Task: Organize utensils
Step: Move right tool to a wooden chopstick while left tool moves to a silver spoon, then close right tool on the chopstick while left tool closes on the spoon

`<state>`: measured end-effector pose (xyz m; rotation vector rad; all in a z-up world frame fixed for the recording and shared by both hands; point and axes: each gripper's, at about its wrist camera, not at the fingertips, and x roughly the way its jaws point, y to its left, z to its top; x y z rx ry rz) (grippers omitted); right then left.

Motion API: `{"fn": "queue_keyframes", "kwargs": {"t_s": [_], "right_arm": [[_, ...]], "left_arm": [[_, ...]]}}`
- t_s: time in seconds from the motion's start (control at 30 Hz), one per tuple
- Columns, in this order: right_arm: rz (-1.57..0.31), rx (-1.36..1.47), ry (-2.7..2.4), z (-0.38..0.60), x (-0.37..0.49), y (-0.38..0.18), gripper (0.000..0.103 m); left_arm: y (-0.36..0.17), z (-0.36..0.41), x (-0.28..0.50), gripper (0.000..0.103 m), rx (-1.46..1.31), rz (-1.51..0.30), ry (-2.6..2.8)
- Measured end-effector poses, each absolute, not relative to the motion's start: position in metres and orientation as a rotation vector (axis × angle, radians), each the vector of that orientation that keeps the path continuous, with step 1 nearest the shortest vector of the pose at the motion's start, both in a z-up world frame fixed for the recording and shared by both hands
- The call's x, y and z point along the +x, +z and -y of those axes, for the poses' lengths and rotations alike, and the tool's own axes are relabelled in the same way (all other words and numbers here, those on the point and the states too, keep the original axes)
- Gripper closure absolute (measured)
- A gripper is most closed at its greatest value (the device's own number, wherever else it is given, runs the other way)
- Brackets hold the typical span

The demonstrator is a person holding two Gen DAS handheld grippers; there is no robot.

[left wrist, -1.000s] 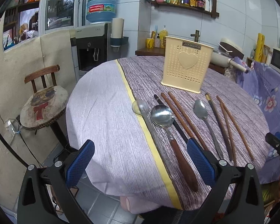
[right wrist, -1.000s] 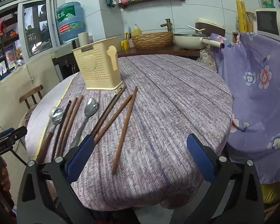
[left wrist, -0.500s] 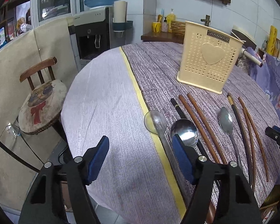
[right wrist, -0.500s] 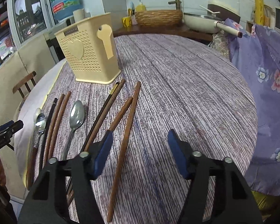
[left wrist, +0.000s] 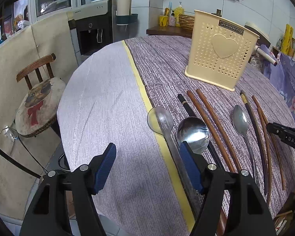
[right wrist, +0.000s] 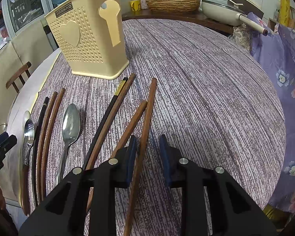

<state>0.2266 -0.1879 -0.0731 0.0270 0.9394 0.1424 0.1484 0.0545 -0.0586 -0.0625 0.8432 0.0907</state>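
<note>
A cream perforated utensil holder stands on the round table; it also shows in the right wrist view. Before it lie a clear spoon, a steel ladle, a steel spoon, and several brown and black chopsticks. My left gripper is open and low over the table edge, its right finger over the ladle's handle. My right gripper is open, and straddles the rightmost brown chopstick, which lies between its fingers near the left pad.
A wooden chair with a round cushion stands left of the table. A water dispenser is behind. A purple flowered cloth hangs at the right. A wicker basket and a pan sit on the back counter.
Both grippers moved forward and down toward the table and narrowed their openings. The right one now has the rightmost chopstick between its fingers.
</note>
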Motion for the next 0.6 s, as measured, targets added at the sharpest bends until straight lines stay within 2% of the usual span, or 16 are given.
{"fn": "queue_keyframes", "kwargs": {"t_s": [0.6], "right_arm": [[-0.941,-0.002,0.153,0.179,0.245,-0.073,0.078]], "left_arm": [[-0.072,-0.036,0.16,0.041,0.02,-0.901,0.111]]}}
